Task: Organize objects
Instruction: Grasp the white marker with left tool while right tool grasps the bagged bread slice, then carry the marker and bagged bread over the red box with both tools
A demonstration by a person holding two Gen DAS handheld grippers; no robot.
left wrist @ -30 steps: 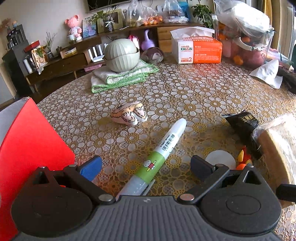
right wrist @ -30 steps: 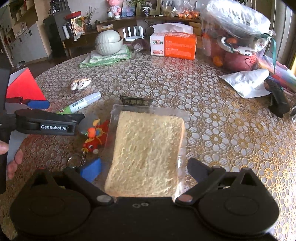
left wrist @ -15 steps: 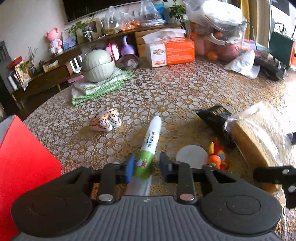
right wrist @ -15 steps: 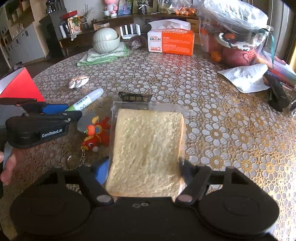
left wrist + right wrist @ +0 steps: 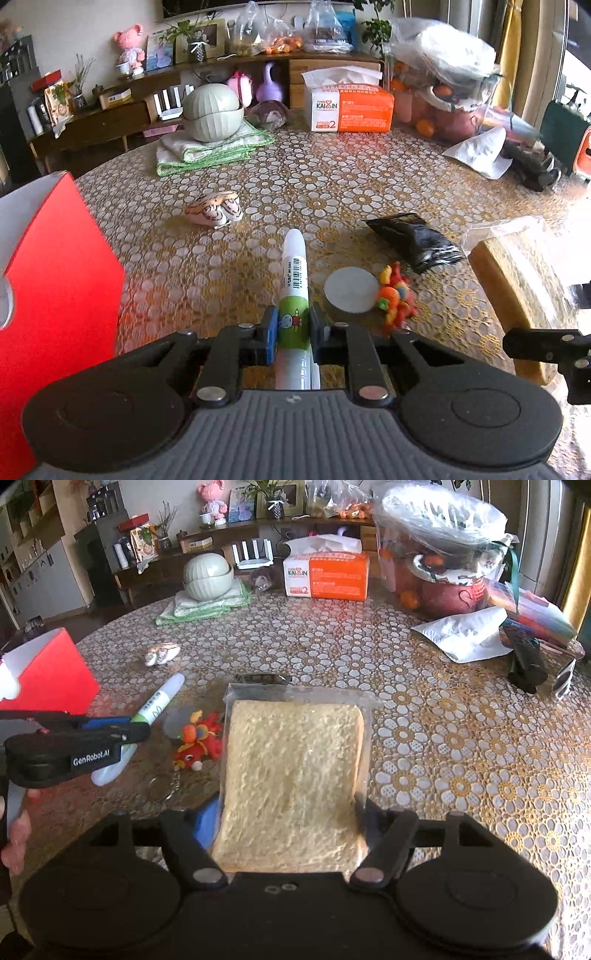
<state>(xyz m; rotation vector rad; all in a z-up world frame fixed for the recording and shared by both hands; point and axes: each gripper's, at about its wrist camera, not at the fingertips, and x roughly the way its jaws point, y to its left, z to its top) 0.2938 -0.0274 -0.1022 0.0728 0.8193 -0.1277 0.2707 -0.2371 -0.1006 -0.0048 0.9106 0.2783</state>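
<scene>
Hiding the marker's (image 5: 293, 295) tail, my left gripper (image 5: 292, 329) clamped it; my right gripper (image 5: 288, 821) pinched the bagged bread (image 5: 291, 775) beside it on the lace-patterned table (image 5: 443, 738).

Green-white marker (image 5: 293, 295) lifted off table; bagged bread slice (image 5: 295, 775) flat.

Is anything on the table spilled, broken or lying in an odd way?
Nothing looks spilled or broken. Small things lie loose on the table: a keychain toy, a black packet, a crumpled paper. The bagged bread looks whole.
</scene>
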